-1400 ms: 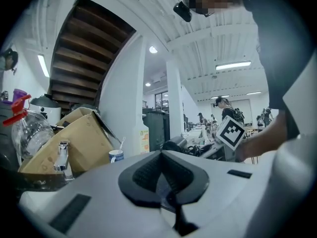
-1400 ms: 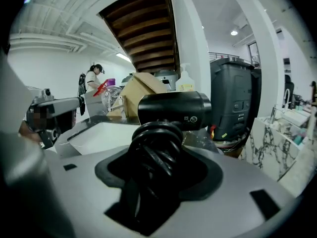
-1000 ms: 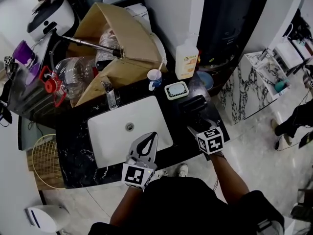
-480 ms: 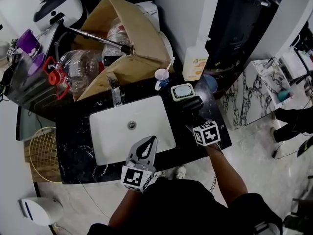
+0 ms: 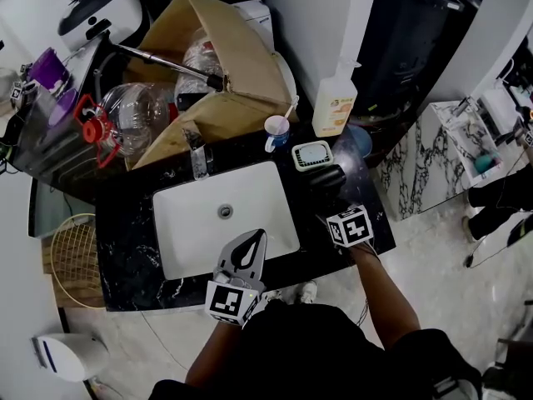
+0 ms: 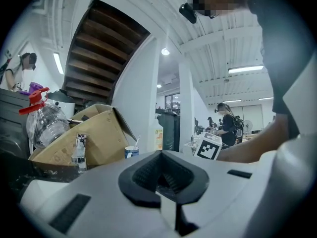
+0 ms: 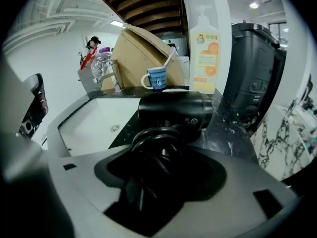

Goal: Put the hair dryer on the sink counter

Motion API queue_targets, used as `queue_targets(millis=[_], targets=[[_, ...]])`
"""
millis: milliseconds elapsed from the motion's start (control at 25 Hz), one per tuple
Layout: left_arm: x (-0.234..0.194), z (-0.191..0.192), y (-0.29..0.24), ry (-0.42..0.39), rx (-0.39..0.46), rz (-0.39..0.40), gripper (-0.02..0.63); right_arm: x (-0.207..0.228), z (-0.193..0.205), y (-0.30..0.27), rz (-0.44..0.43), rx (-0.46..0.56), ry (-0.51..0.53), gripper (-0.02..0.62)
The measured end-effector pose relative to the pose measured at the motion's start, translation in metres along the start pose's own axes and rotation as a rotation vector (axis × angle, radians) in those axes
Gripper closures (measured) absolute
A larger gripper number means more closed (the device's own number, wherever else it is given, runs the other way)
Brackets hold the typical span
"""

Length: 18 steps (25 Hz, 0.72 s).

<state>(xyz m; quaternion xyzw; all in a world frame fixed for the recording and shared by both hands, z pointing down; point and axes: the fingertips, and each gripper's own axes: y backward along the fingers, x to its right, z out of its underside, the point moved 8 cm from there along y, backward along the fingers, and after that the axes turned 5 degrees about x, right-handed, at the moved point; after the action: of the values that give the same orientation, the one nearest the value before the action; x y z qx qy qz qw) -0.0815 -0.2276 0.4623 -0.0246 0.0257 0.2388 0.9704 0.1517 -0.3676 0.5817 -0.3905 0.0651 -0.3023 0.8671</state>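
1. The right gripper (image 5: pixel 335 205) is clamped on the dryer (image 5: pixel 326 179) handle; the left gripper (image 5: pixel 247 250) has its jaws together, empty.
2. The dryer sits low over the counter (image 5: pixel 125 240), at 3 o'clock of the sink (image 5: pixel 200 223).
3. Step, as judged: placement. Next: settle the dryer, then release.

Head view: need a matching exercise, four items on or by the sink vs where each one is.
Things:
1. hair dryer
2. blue mug
3. soap bottle
4. clear jug

Places:
A. standing at the counter's back right, orange label
B. held in the right gripper, right of the basin
C. lying left of the cardboard box, red cap
D. behind the basin's back right corner, in front of the cardboard box

Pairs: 1-B, 2-D, 3-A, 4-C
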Motion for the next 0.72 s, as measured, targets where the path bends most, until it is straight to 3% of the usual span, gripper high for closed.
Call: queue_targets(millis=[240, 400, 560, 720], targets=[[0.007, -0.004, -0.005, -0.006, 0.009, 0.018, 0.611, -0.005, -0.012, 0.032, 0.002, 0.114, 0.019, 0.298], [0.005, -0.005, -0.005, -0.019, 0.018, 0.012, 0.612, -0.012, -0.029, 0.072, 0.015, 0.247, 0.039, 0.296], [0.006, -0.011, -0.004, -0.014, -0.023, 0.007, 0.611, -0.028, -0.043, 0.104, 0.013, 0.386, 0.138, 0.296], [0.004, -0.012, -0.004, -0.023, -0.006, 0.007, 0.612, -0.048, -0.05, 0.129, 0.023, 0.495, 0.211, 0.296]])
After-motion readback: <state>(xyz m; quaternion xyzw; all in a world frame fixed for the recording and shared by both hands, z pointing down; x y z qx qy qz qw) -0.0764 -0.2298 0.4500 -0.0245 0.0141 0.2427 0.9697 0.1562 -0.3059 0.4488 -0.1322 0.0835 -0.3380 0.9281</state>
